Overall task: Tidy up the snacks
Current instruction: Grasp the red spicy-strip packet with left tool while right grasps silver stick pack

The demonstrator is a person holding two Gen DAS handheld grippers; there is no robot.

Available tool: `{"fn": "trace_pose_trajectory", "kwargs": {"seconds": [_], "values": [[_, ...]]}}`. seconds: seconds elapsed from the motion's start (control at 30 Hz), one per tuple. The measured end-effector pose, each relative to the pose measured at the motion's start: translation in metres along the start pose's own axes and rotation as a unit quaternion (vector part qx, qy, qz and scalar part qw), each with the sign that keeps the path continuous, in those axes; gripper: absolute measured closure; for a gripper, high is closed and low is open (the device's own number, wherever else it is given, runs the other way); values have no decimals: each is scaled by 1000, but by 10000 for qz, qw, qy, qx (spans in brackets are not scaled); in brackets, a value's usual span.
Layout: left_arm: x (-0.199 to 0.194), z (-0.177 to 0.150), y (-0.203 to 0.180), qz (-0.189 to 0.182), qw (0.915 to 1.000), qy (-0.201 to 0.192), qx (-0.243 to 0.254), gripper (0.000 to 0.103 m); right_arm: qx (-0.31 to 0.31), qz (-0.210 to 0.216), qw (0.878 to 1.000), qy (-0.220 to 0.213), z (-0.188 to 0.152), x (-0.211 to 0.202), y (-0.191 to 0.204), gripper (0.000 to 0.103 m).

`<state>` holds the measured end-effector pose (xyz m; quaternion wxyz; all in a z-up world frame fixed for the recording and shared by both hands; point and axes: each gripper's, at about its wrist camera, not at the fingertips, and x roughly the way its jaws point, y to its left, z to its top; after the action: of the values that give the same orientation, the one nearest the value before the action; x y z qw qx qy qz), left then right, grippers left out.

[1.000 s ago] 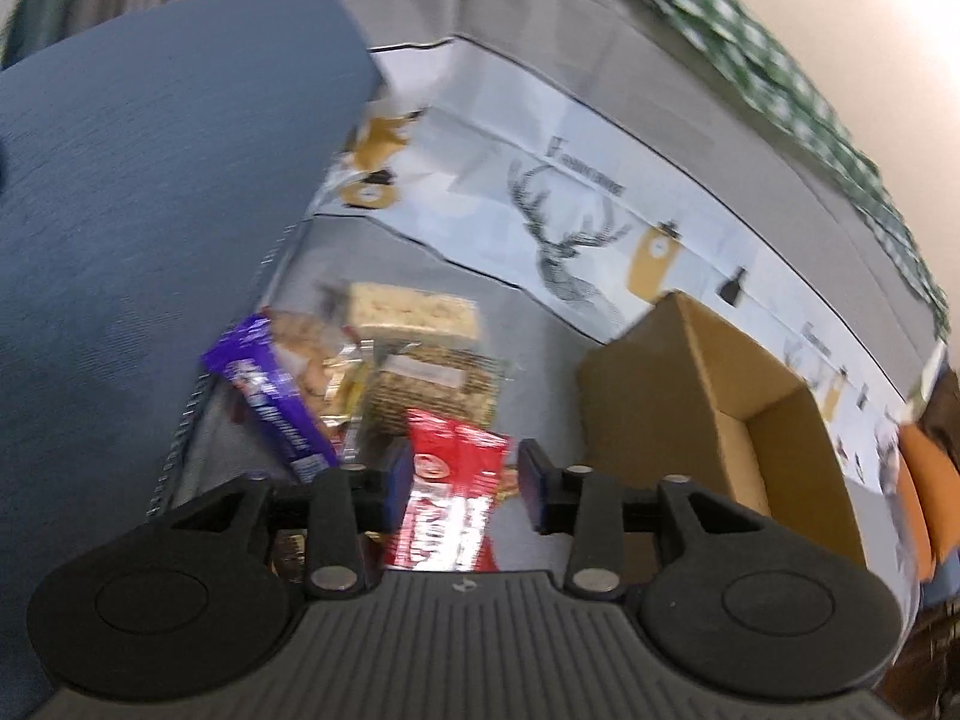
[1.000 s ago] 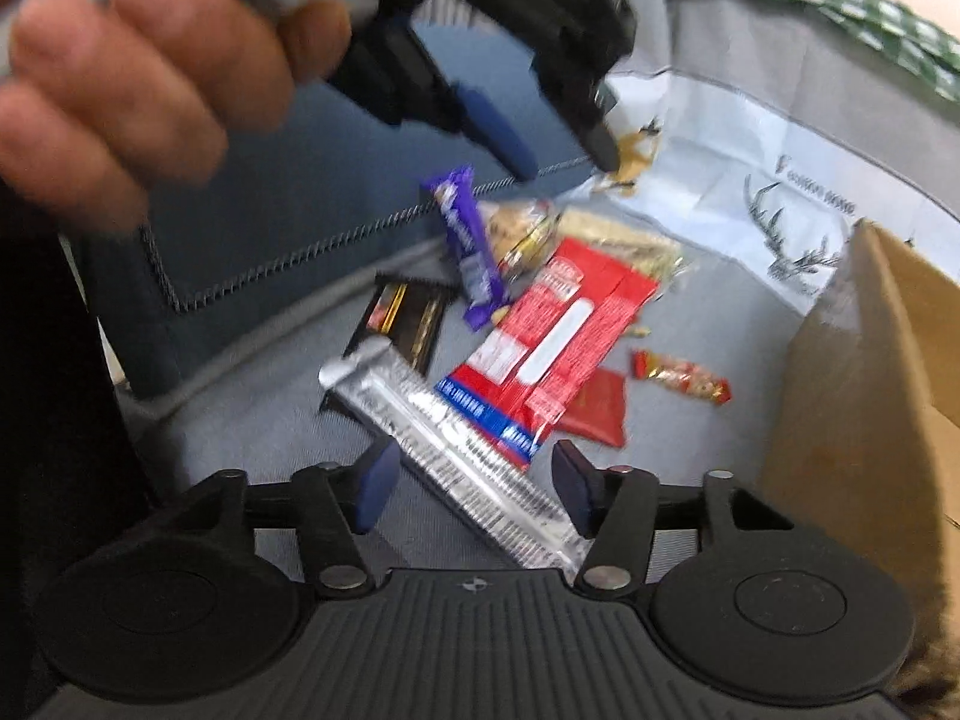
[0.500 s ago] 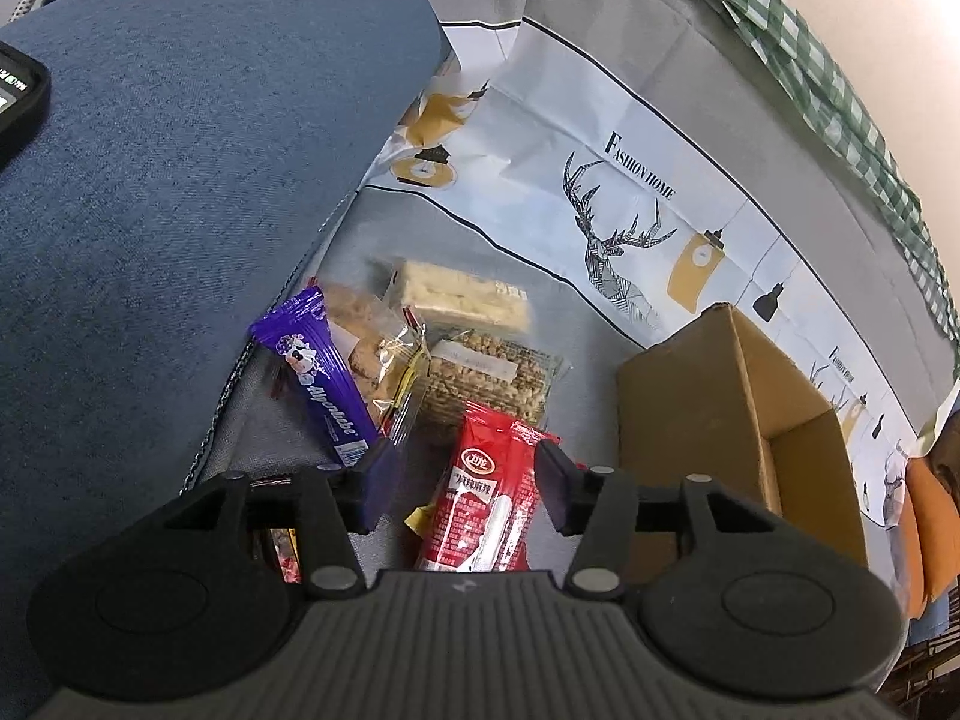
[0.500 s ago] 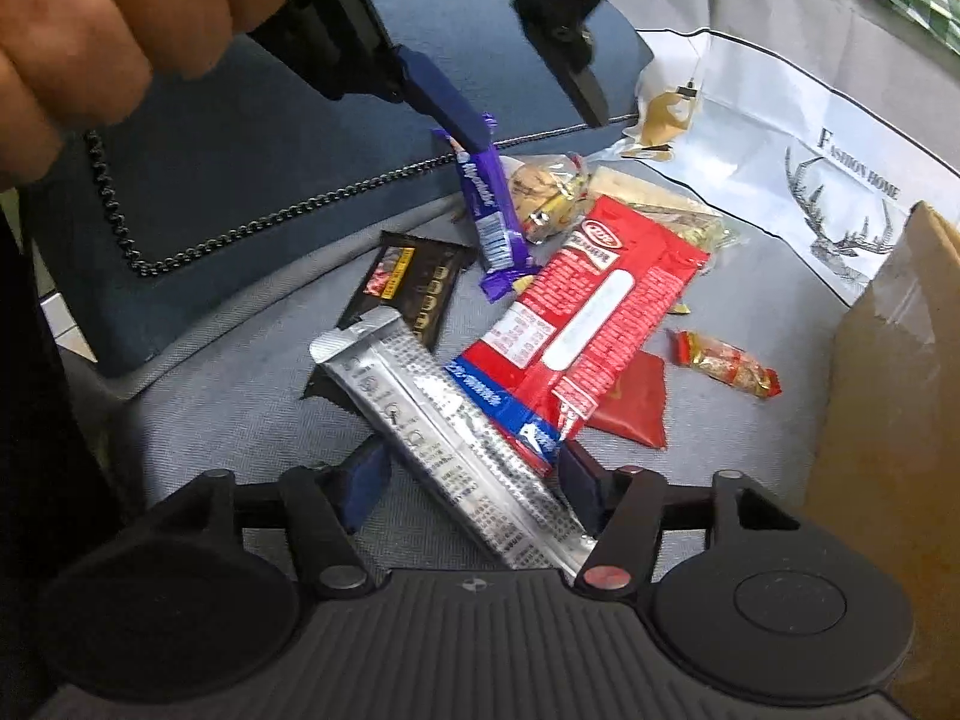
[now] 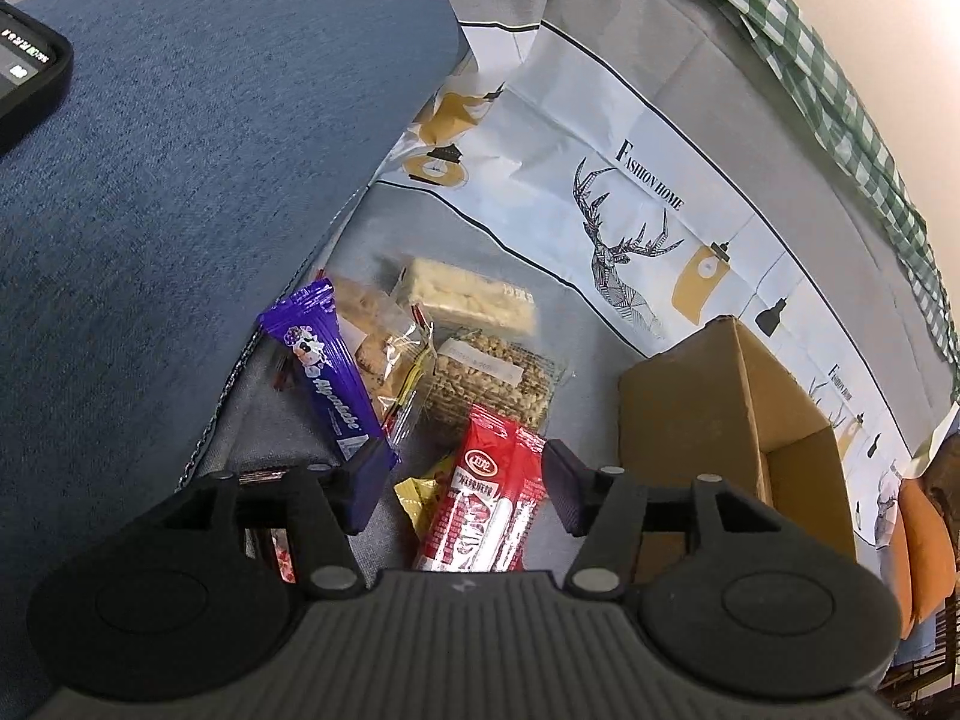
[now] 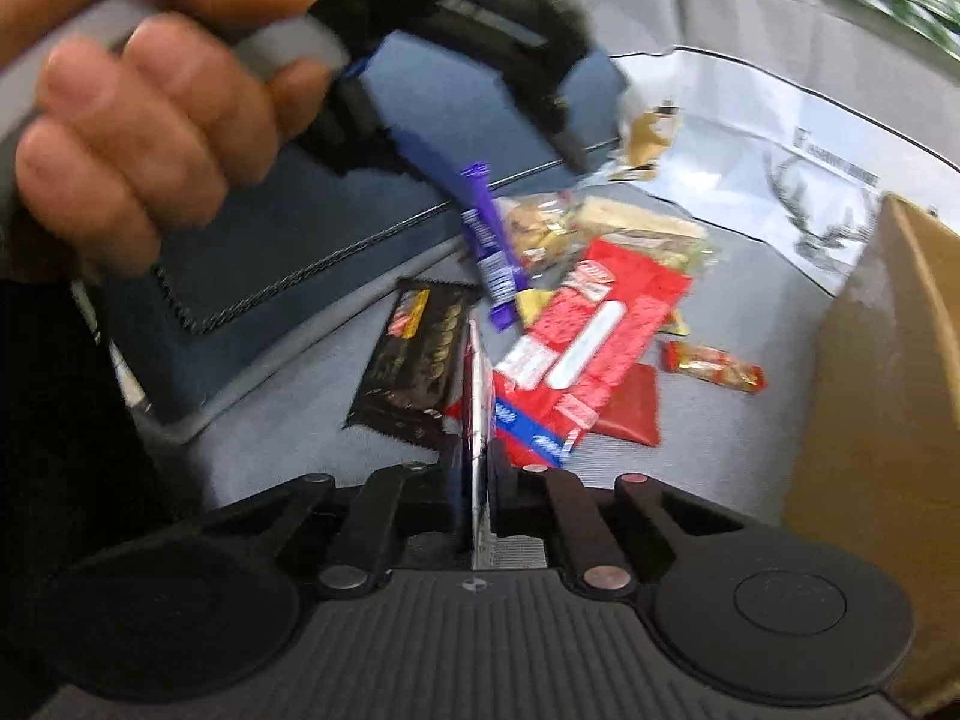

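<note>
- Half a second ago the right gripper (image 6: 474, 480) stood with its fingers wide apart either side of the silver packet (image 6: 477, 396); now they have closed on it, and the packet stands on edge between them, a thin foil strip.
- The left gripper (image 5: 462, 480) has hardly shifted: its jaws stay wide apart and hold nothing, hanging over the red wafer pack (image 5: 486, 498), which lies on the grey seat between the fingers without being gripped.
- The person's left hand (image 6: 162, 132) holding that gripper blurs across the right wrist view, so it seems to be on the move.
- The step in hand looks like lifting the silver packet and carrying it to the cardboard box (image 5: 744, 414), which stands open just to the right of the snack pile.
- To do it well, I would keep the squeeze firm, since foil is slick and the hold is on the narrow end; lift straight up so the packet clears the red wafer pack and the dark chocolate wrapper (image 6: 414, 360) beside it, then swing right over the box wall before letting go.
- Writing: the printed cloth (image 5: 600, 138) behind reads "Fashion Home" by a stag drawing.
- The purple bar (image 5: 327, 372) carries a cartoon cow and looks like "Alpenliebe"; I cannot be sure.
- The red pack's oval logo and lettering are too small to read.
</note>
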<state>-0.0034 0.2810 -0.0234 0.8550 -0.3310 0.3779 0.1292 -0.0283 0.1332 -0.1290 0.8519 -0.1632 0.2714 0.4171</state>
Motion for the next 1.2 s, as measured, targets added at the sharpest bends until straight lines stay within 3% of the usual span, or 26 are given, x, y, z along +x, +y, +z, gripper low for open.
{"fn": "trace_pose_trajectory", "kwargs": {"seconds": [0.2, 0.37, 0.47, 0.6, 0.73, 0.93, 1.0, 1.1, 1.13, 1.2], "values": [[10, -5, -8, -308, 9989, 320, 132, 41, 799, -695, 9943, 155, -4, -7, -14, 96], [28, -10, -24, -261, 9973, 580, 369, 41, 944, -1109, 9891, 239, -10, -3, -16, 95], [43, -14, -34, -53, 9952, 739, 638, 41, 1047, -1018, 9885, 402, -12, 4, -22, 89], [63, -20, -46, 340, 9888, 931, 1119, 38, 1190, -815, 9882, 505, -14, 9, -25, 72], [78, -28, -54, 688, 9804, 1067, 1508, 34, 1132, -856, 9885, 515, -14, 9, -23, 66], [98, -41, -66, 1150, 9610, 1319, 2140, 34, 1033, -1044, 9865, 725, -14, 15, -23, 52], [98, -42, -66, 1201, 9591, 1300, 2208, 35, 1022, -1045, 9859, 816, -17, 17, -23, 51], [95, -39, -62, 1147, 9628, 1236, 2110, 49, 1091, -1022, 9855, 798, -15, 17, -25, 54], [93, -38, -61, 1106, 9639, 1211, 2099, 51, 1093, -1042, 9855, 780, -15, 17, -25, 63], [86, -36, -62, 1002, 9659, 1108, 2115, 52, 1060, -1048, 9863, 706, -14, 17, -26, 72]]}}
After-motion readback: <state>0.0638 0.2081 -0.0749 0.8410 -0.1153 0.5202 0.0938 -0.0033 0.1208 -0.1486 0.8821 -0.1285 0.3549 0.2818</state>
